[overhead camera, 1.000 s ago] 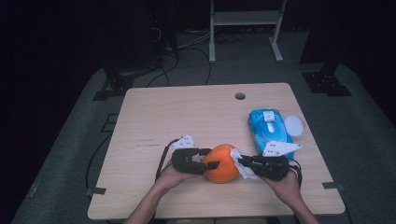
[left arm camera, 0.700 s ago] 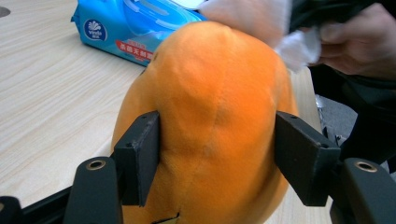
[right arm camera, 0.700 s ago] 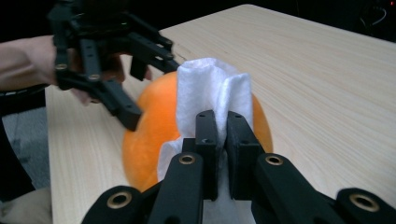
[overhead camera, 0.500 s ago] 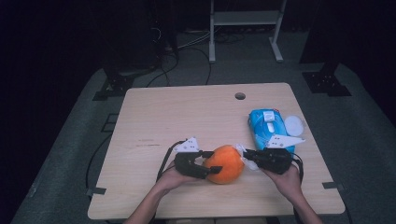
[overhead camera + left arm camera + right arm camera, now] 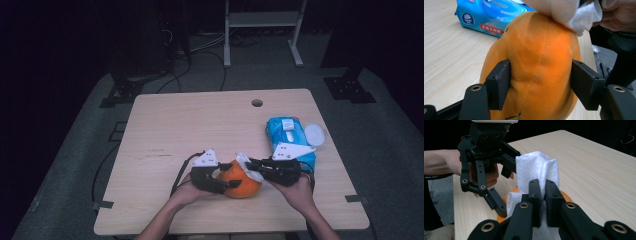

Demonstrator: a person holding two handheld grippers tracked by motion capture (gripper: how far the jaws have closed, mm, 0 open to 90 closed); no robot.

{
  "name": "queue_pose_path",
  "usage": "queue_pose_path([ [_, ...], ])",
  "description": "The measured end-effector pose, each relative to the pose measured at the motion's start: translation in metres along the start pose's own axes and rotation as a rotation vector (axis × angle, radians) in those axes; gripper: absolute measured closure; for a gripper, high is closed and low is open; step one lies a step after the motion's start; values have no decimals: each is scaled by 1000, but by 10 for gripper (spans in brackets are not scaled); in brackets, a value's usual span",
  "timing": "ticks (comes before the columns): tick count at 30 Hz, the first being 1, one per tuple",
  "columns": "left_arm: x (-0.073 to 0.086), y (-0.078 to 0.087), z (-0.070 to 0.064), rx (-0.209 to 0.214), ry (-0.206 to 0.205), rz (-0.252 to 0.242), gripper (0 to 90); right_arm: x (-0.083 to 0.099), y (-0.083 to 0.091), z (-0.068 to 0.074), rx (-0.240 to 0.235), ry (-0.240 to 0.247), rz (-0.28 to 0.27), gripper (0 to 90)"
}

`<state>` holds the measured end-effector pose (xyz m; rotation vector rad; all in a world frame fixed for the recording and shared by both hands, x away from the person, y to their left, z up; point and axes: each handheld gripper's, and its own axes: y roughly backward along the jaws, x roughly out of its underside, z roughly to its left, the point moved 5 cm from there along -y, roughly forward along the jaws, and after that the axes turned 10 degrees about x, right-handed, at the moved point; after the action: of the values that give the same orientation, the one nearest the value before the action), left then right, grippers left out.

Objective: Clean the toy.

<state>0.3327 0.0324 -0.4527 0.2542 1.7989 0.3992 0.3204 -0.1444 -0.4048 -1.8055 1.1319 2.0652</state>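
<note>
Near the tabletop's [image 5: 165,130] front edge, an orange plush toy [image 5: 241,180] is clamped by the left gripper [image 5: 216,181]; a white wipe [image 5: 536,170], pinched in the right gripper [image 5: 543,195], is pressed on top. Wiping seems underway, finish unjudgeable; the wipes pack [image 5: 287,137] lies beyond
</note>
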Motion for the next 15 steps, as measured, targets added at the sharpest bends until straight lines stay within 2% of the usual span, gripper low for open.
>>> queue_pose_path([
  [2,1,1,1,9,2,-7,353,2,-1,-2,1,0,5,838],
  [3,0,1,0,17,-13,-10,338,4,-2,-4,-1,-7,8,838],
  [4,0,1,0,17,-13,-10,314,4,-2,-4,-1,-7,8,838],
  [5,-1,2,-2,25,-38,-22,285,7,-2,-5,-10,-27,17,838],
  [6,-1,2,-2,25,-38,-22,252,7,-2,-5,-10,-27,17,838],
  [8,-1,2,-1,13,-61,-30,171,12,1,-7,-19,-37,26,838],
  [9,-1,1,1,12,-62,-34,171,12,1,-7,-19,-37,26,838],
  [11,4,-1,8,31,-38,-32,108,15,6,-8,-12,-34,34,838],
  [15,11,-4,9,58,-45,-12,107,19,11,-15,6,-50,38,838],
])
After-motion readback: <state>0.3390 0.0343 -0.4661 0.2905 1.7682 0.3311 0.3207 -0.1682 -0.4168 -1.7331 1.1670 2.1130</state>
